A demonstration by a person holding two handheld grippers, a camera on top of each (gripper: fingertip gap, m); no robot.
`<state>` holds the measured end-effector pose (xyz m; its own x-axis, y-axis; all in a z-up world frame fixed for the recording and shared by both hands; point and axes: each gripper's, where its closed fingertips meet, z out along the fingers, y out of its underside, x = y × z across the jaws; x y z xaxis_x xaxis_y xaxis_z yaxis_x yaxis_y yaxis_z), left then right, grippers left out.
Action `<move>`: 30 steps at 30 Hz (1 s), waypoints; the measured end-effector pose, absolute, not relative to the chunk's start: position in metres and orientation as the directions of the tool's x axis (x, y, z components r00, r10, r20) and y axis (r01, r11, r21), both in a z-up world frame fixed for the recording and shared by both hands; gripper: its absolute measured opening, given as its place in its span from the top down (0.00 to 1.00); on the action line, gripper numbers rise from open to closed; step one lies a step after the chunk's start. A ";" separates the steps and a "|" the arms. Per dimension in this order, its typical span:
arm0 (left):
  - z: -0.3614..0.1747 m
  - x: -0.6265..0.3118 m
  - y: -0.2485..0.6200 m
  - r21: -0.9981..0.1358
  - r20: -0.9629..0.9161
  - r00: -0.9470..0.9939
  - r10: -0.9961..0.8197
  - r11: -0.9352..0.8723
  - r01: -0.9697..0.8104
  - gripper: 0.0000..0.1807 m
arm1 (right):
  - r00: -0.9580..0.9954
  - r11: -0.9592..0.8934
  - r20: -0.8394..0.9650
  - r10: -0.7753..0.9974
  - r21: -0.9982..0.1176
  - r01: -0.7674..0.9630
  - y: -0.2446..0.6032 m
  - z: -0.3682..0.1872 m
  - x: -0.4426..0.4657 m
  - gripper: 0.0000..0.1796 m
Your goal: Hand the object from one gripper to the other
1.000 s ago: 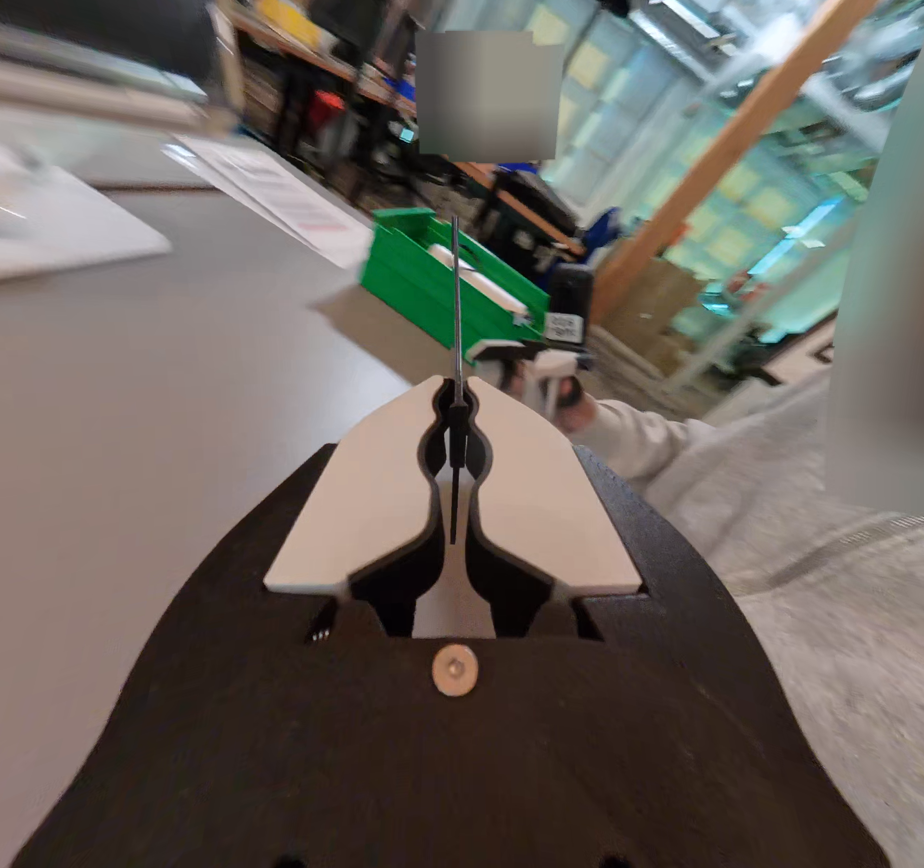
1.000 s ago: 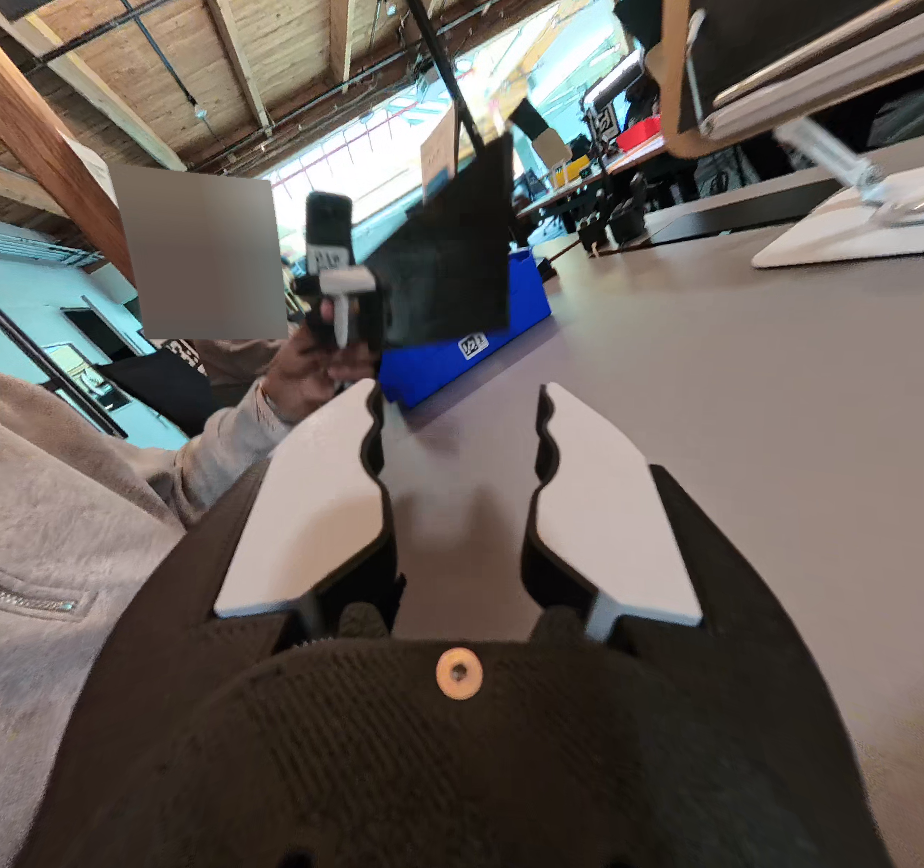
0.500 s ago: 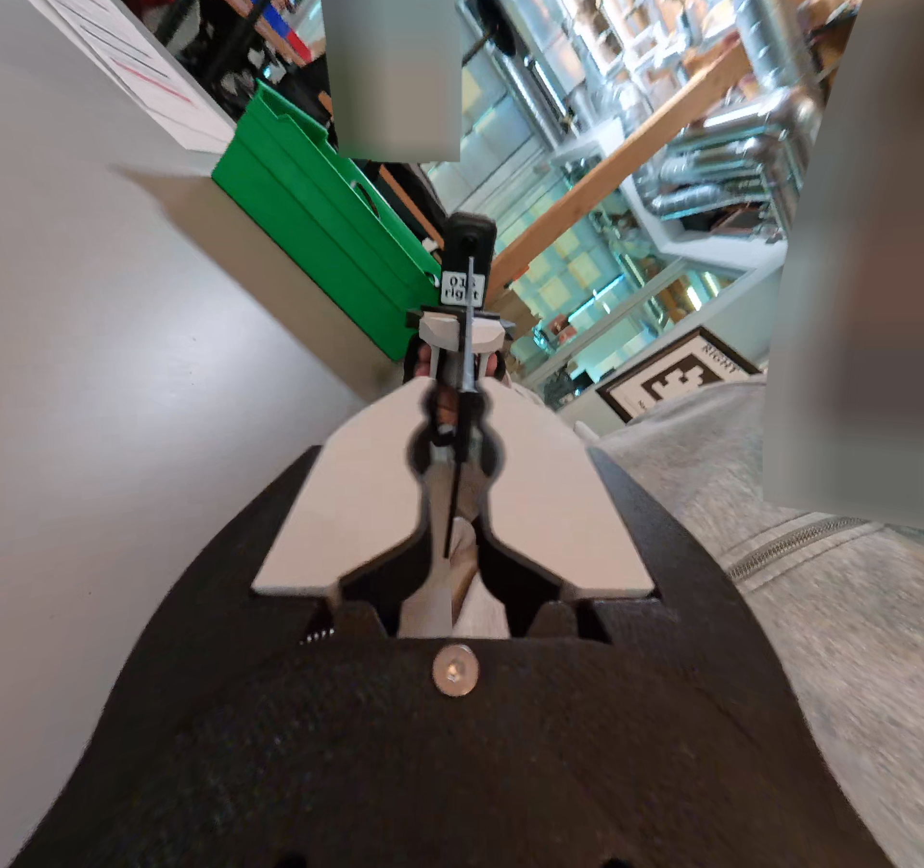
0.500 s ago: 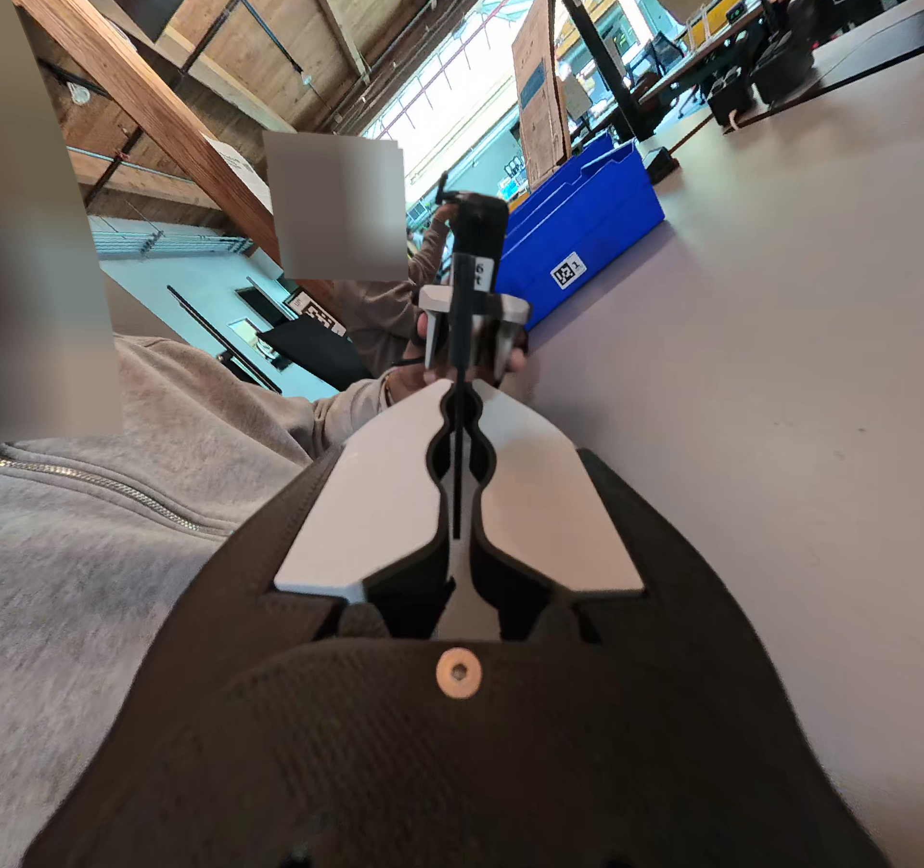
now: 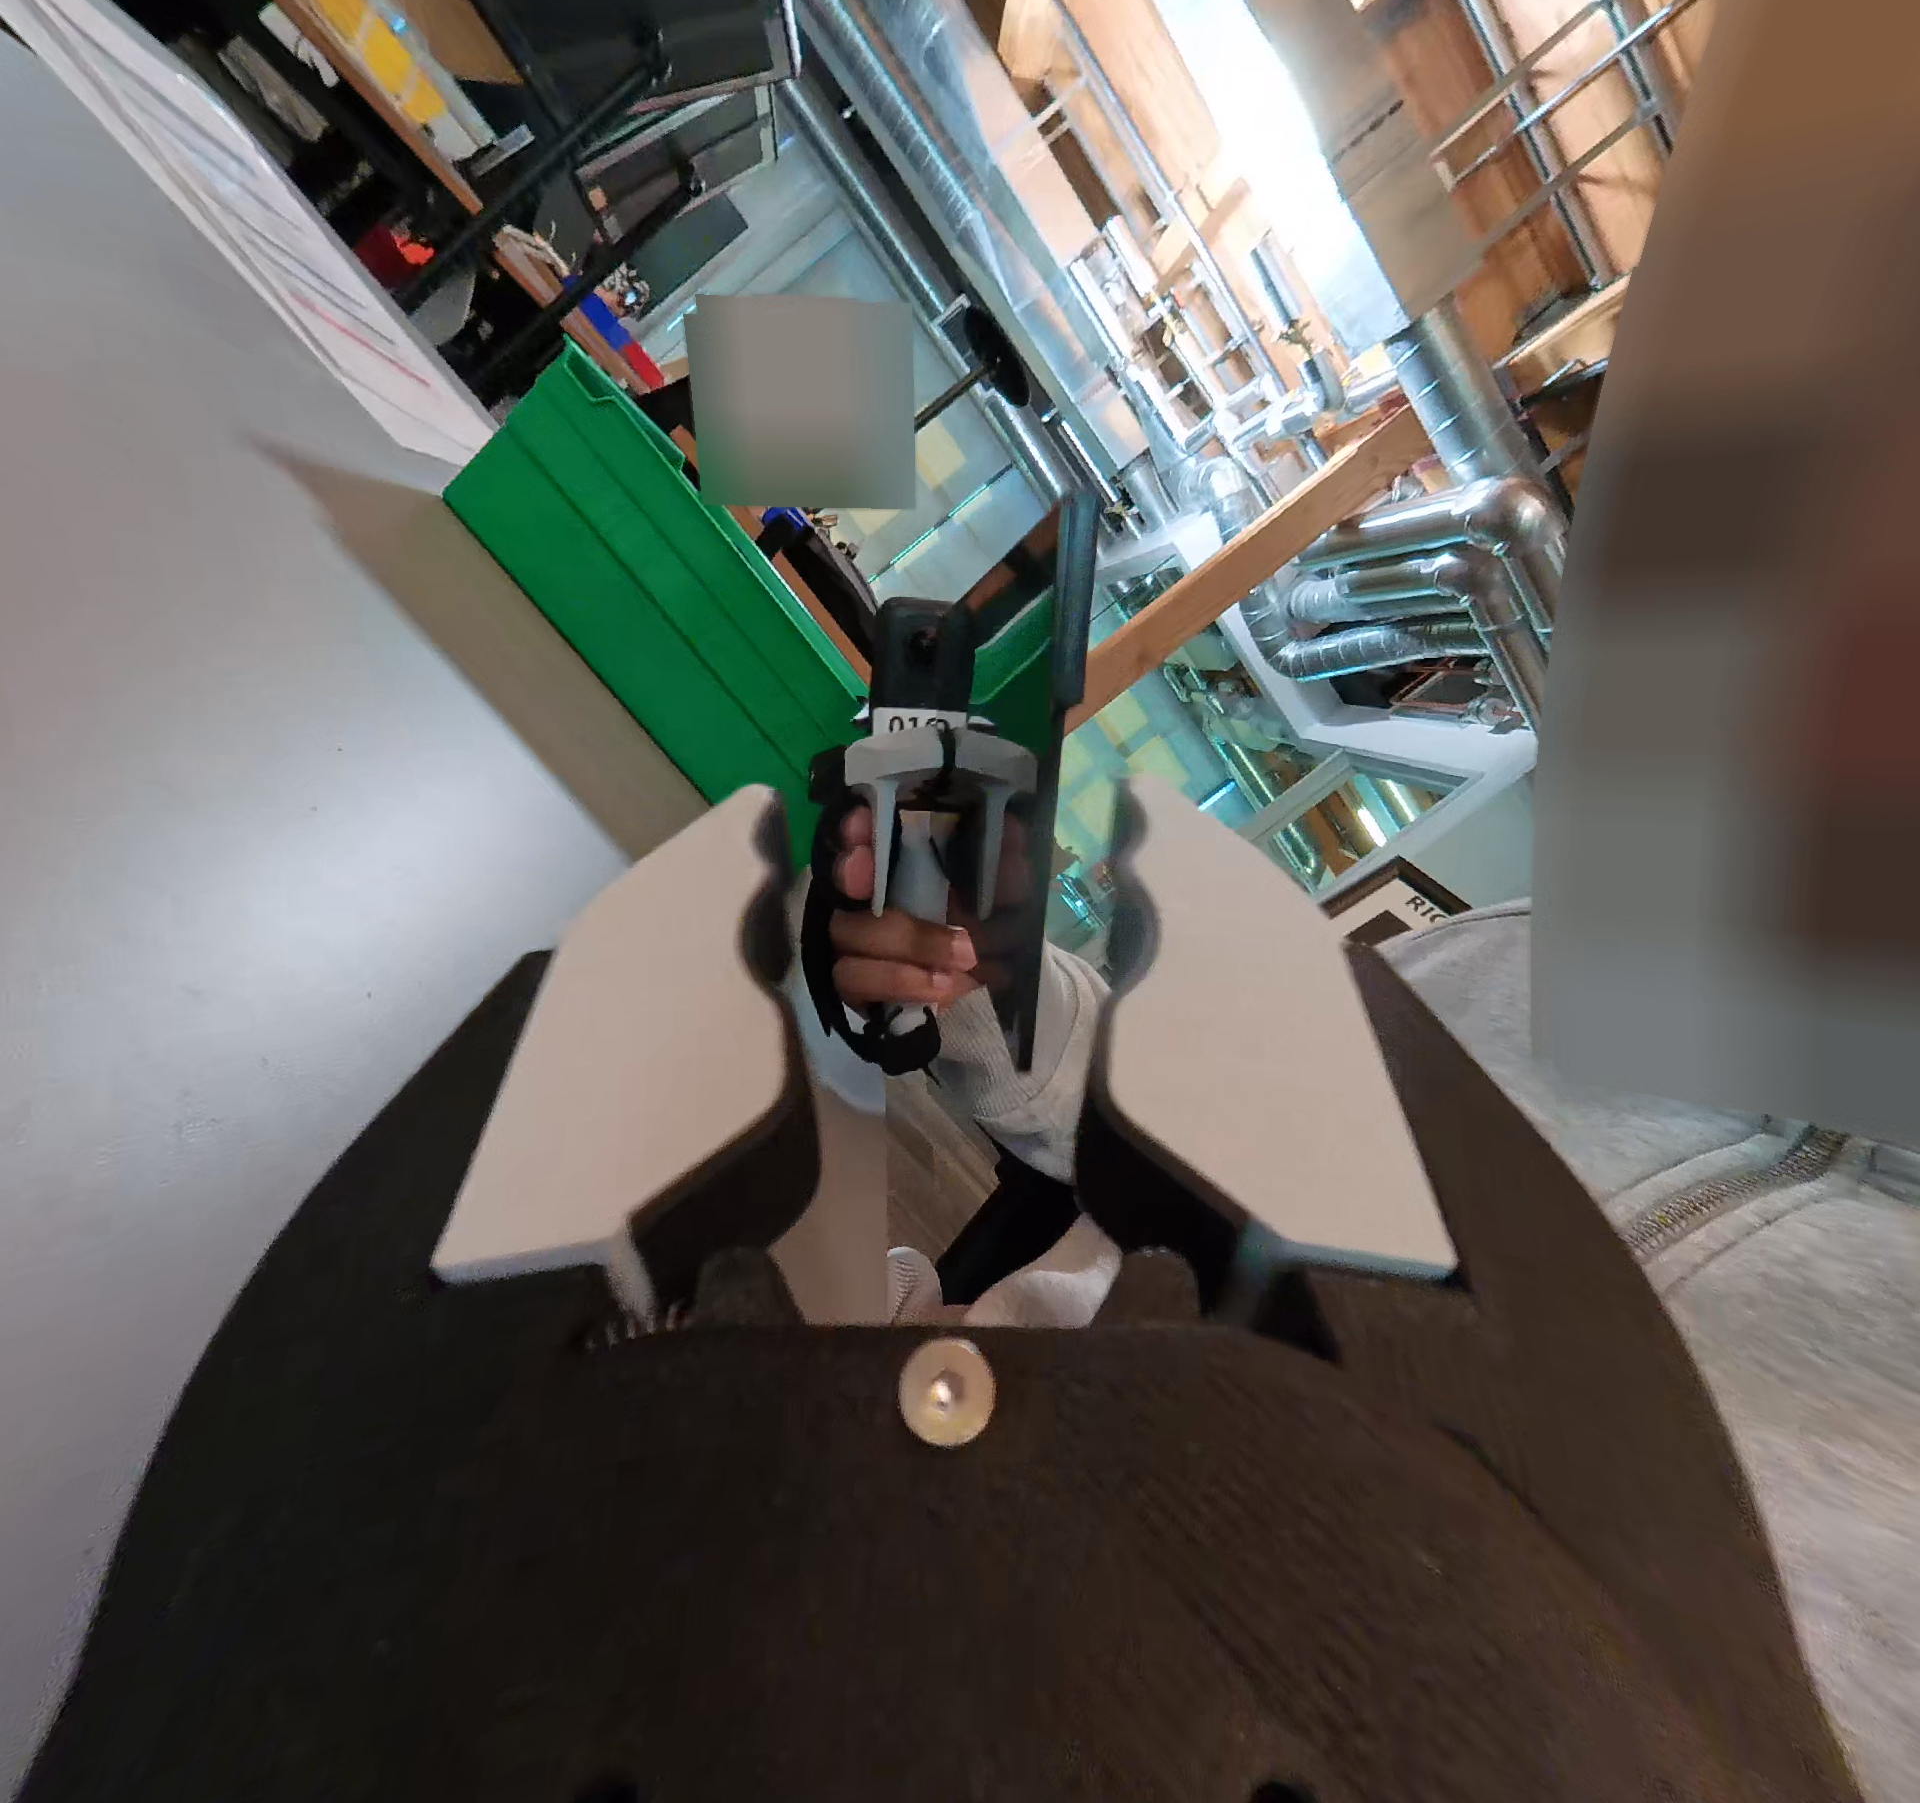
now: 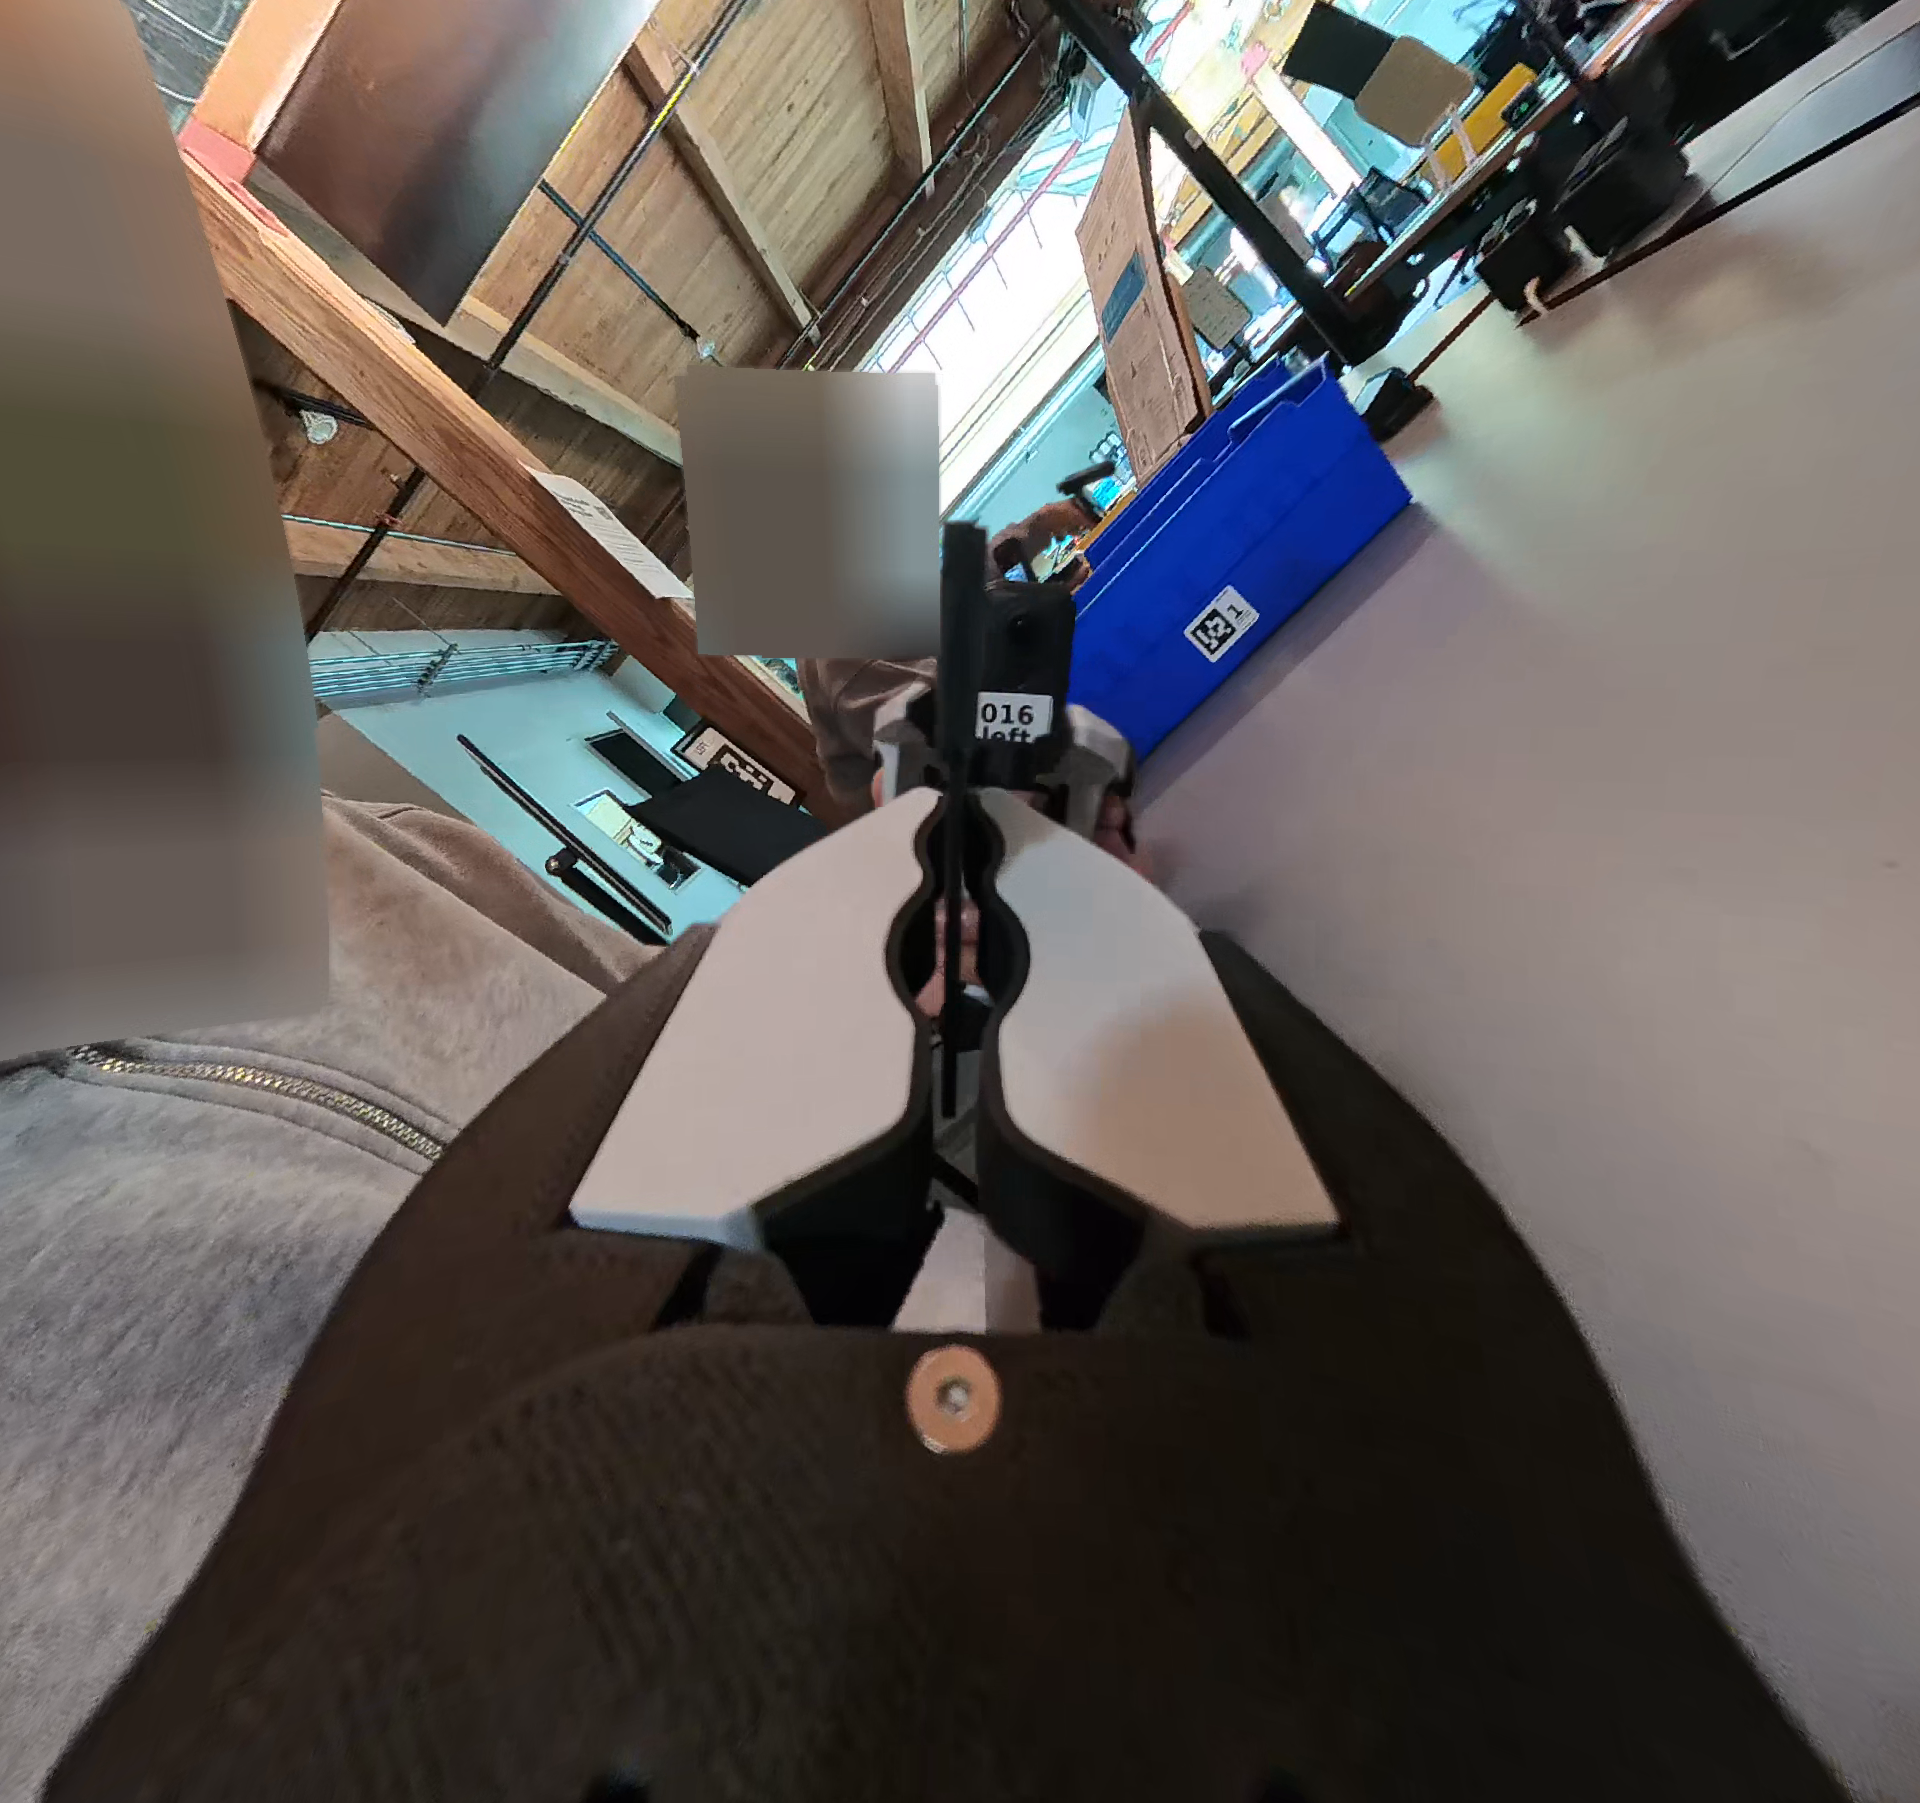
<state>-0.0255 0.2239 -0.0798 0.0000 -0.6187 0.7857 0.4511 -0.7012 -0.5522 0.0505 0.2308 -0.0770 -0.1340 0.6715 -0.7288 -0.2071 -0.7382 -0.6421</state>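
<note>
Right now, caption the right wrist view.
Right tongs shut on thin black sheet; blue bin on grey table.

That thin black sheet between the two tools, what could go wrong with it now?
The right tool alone pinches the thin black sheet edge-on, so it might pivot or slip. The left tool is open, but the sheet sits near one finger; pulling away skewed could snag it.

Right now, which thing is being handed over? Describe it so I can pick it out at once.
Start at the grey table with the blue bin at its far edge. Nearer the camera, the right gripper is shut on a thin black sheet, seen edge-on as a dark upright strip. The open left gripper no longer grips it; nothing else nearby is so thin and flat.
</note>
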 end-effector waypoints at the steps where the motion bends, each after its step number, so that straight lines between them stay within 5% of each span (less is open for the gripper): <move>1: -0.078 -0.027 0.222 -0.558 0.777 -0.010 -0.629 -0.696 0.452 0.77 | -0.138 -0.743 -0.732 0.667 -0.640 -0.197 0.229 -0.078 0.048 0.99; 3: -0.080 -0.028 0.218 -0.573 0.772 -0.009 -0.635 -0.702 0.424 0.99 | -0.115 -0.741 -0.734 0.669 -0.647 -0.179 0.228 -0.083 0.045 0.99; 6: -0.087 -0.030 0.219 -0.626 0.752 0.056 -0.657 -0.684 0.376 0.99 | -0.100 -0.736 -0.731 0.675 -0.655 -0.172 0.229 -0.086 0.043 0.99; 11: -0.088 -0.035 0.221 -0.626 0.756 0.081 -0.649 -0.682 0.379 0.99 | 0.097 -0.635 -0.673 0.733 -0.728 -0.259 0.257 -0.088 0.058 0.56; 15: -0.098 -0.042 0.229 -0.593 0.788 0.113 -0.605 -0.697 0.402 0.99 | 0.385 -0.351 -0.391 0.836 -0.920 -0.172 0.273 -0.086 0.074 0.46; 18: -0.108 -0.045 0.232 -0.570 0.813 0.144 -0.564 -0.719 0.398 0.99 | 0.480 -0.076 -0.039 0.877 -0.996 0.057 0.262 -0.085 0.061 0.36; 23: -0.119 -0.042 0.230 -0.568 0.821 0.188 -0.538 -0.747 0.346 0.99 | 0.365 0.205 0.423 0.830 -0.838 0.506 0.242 -0.124 0.032 0.23; 30: -0.118 -0.027 0.217 -0.668 0.743 0.260 -0.617 -0.714 0.211 0.99 | 0.214 0.241 0.517 0.829 -0.675 0.698 0.233 -0.162 0.030 0.30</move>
